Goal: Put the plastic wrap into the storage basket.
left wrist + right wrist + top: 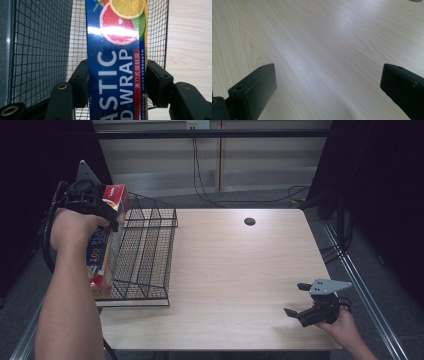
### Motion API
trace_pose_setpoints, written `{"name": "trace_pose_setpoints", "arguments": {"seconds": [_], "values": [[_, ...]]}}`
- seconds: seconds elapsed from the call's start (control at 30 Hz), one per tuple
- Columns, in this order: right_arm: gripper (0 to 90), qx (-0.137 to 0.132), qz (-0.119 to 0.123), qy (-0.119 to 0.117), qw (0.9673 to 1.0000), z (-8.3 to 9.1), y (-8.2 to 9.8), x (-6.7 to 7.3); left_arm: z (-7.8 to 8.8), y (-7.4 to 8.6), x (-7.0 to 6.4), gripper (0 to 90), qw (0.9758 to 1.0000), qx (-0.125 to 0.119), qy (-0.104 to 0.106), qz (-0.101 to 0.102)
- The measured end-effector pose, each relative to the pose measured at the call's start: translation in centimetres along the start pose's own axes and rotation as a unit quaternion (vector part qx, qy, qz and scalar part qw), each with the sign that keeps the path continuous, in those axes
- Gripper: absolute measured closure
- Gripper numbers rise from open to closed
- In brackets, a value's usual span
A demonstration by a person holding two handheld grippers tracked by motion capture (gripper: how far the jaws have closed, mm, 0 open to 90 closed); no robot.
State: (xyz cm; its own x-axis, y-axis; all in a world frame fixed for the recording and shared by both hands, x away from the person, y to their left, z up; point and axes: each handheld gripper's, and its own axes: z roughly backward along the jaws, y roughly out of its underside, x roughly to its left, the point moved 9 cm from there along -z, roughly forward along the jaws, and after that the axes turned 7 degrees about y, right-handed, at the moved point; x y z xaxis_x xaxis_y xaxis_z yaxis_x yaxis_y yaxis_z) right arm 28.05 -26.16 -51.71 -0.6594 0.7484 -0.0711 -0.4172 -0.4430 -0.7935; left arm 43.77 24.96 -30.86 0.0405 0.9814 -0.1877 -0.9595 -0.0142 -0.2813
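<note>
left gripper (117,77) jaws clamped on blue plastic wrap box (115,62), upright inside black wire basket (40,50), wooden table (190,37) beside

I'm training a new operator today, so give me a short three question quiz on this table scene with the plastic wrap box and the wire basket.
1. True or false: the left gripper is shut on the plastic wrap box.
2. Multiple choice: where does the wire basket stand on the table? A) at its left edge, B) in the middle, C) at its right edge.
3. Short answer: what is between the jaws of the right gripper?

Key
1. True; both jaws press the box's sides, over the basket.
2. A.
3. Nothing; the jaws stand wide apart over bare wood near the table's right front corner.
</note>
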Motion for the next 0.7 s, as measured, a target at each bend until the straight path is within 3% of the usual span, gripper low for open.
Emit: {"name": "trace_pose_setpoints", "arguments": {"seconds": [0.17, 0.23, 0.33, 0.6, 0.63, 0.7], "values": [[0.2, 0.0, 0.0, -0.001, 1.0, -0.1, 0.0, 0.0, -0.4, 0.1, 0.4, 44.6, 1.0, 0.002, 0.002, 0.005], [0.3, 0.0, -0.001, 0.0, 1.0, -0.1, 0.0, 0.0, -0.4, 0.1, 0.8, 44.6, 1.0, 0.005, -0.004, -0.005], [0.3, 0.0, -0.001, -0.001, 1.0, -0.1, 0.0, 0.1, -0.4, 0.1, 1.0, 44.6, 1.0, 0.0, 0.003, 0.008], [0.3, 0.001, -0.001, 0.0, 1.0, -0.1, 0.0, 0.0, -0.5, 0.2, 2.0, 44.5, 1.0, 0.001, -0.007, 0.007], [0.2, 0.001, 0.0, -0.001, 1.0, -0.1, 0.0, 0.1, -0.6, 0.2, 2.0, 44.5, 0.9999, -0.001, -0.005, 0.016], [0.3, 0.002, 0.0, -0.002, 1.0, -0.2, 0.1, 0.1, -0.6, 0.2, 2.3, 44.5, 0.9999, 0.003, -0.009, 0.008]]}}
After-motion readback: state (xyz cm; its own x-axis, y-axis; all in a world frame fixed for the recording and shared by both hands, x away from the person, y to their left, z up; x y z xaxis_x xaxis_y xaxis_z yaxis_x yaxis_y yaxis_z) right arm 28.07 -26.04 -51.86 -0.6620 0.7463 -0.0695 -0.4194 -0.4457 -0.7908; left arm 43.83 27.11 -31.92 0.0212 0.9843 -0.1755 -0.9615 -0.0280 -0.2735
